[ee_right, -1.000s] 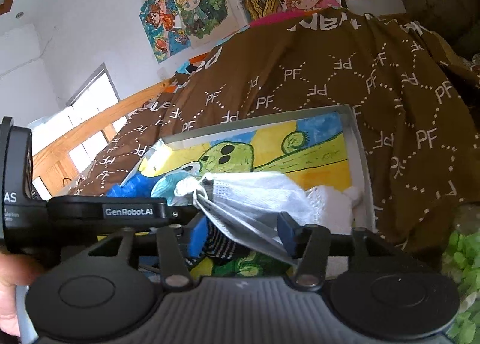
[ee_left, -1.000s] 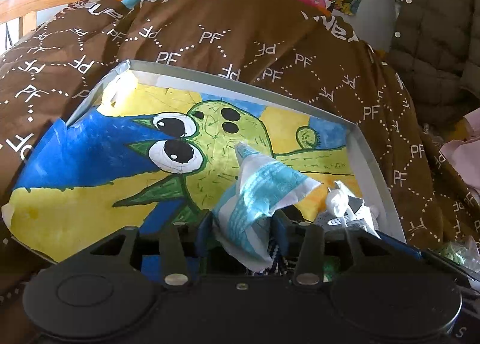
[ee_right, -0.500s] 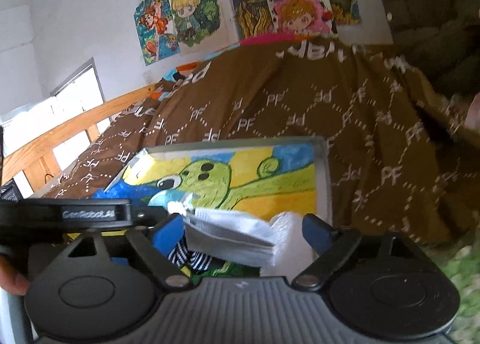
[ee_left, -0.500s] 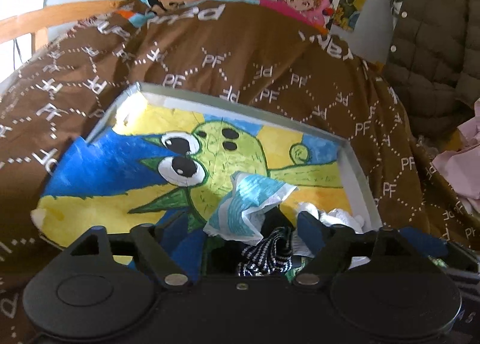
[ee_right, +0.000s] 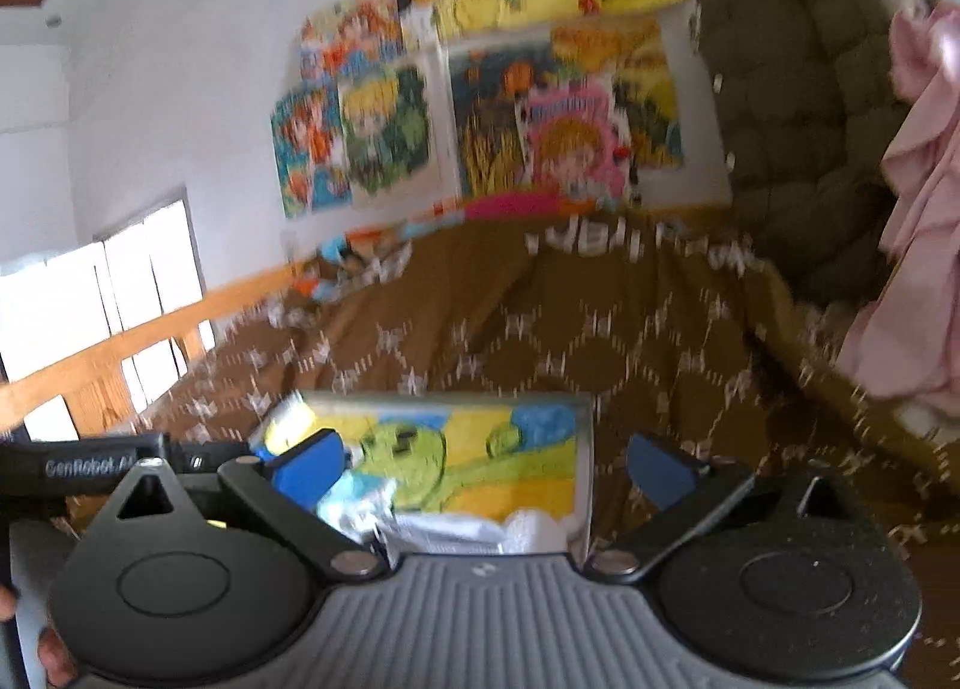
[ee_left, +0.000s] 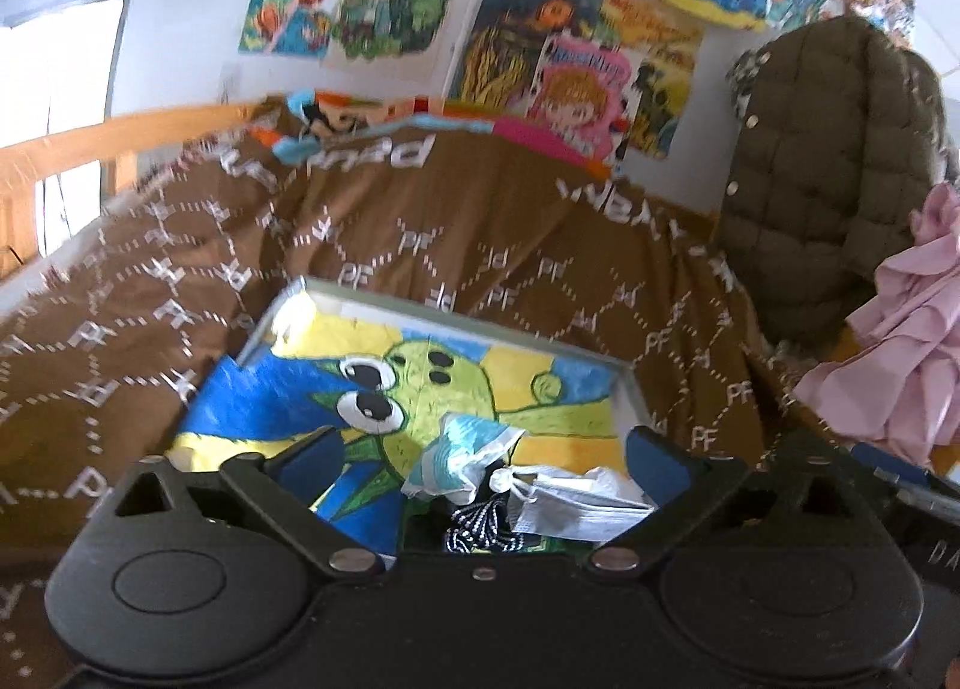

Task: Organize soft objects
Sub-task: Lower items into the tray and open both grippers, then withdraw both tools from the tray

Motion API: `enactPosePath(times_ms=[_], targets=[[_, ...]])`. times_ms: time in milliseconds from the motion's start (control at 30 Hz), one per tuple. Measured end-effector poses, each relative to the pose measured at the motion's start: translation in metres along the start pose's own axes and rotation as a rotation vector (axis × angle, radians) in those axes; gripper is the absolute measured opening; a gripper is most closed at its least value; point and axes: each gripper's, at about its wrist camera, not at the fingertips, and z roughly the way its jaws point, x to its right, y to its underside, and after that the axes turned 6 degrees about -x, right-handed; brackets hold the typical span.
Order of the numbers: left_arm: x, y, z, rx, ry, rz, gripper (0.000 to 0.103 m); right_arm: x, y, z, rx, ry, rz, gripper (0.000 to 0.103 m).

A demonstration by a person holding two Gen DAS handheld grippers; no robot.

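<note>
Release step just done: my left gripper [ee_left: 480, 452] and right gripper [ee_right: 483, 458] have just been opening, jaws wide and empty, masks [ee_left: 564, 500] lying in the box [ee_left: 630, 389] at lower centre; next, I fetch another soft item

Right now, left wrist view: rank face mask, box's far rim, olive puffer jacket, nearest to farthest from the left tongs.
1. Face mask: lies in the box just ahead of the open left tongs, toward the right finger.
2. Box's far rim: past the painted lining, centre.
3. Olive puffer jacket: hanging at the wall, far right.
</note>
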Motion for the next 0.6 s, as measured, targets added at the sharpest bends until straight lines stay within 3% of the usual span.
enactPosePath(times_ms=[167,600], targets=[[0.014,0.007,-0.047,0.038,0.013,0.07,0.102,-0.008,-0.004,-0.044,0.114,0.015,0.006,0.103],[0.023,0.032,-0.129,0.133,-0.007,0.112,0.102,-0.02,0.03,-0.132,0.209,0.107,0.03,0.103]])
